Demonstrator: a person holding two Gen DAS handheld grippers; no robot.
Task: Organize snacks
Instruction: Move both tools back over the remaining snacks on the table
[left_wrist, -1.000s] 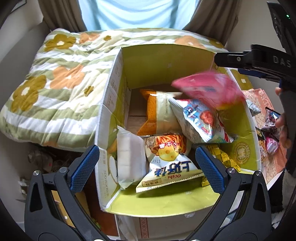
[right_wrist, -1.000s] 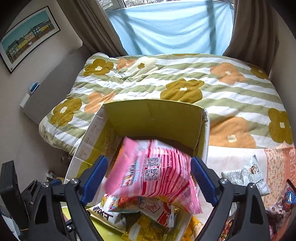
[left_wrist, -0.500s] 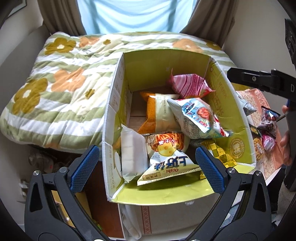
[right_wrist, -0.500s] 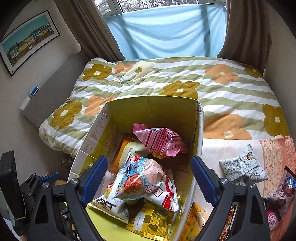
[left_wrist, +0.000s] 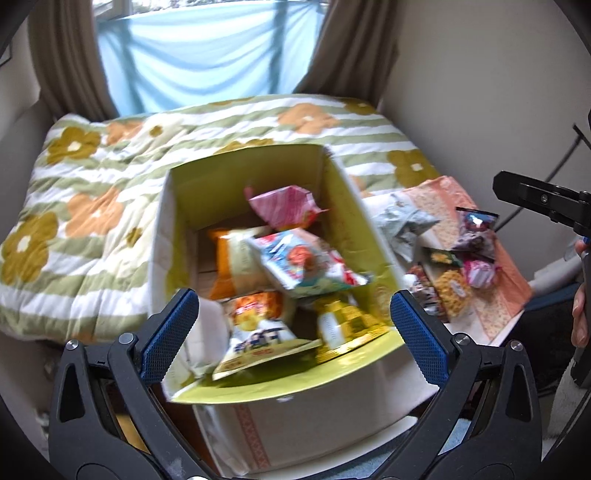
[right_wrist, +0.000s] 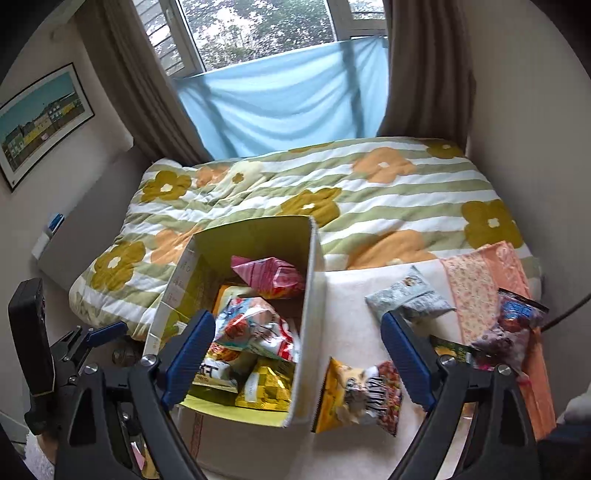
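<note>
Both grippers, left and right, agape (nothing held).

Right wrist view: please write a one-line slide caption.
Open right gripper above yellow-lined cardboard box of snack bags; more bags lie beside it.

Both my wrist cameras look steeply down from close above; each frames the open yellow-lined cardboard box and flowered striped quilt.
</note>
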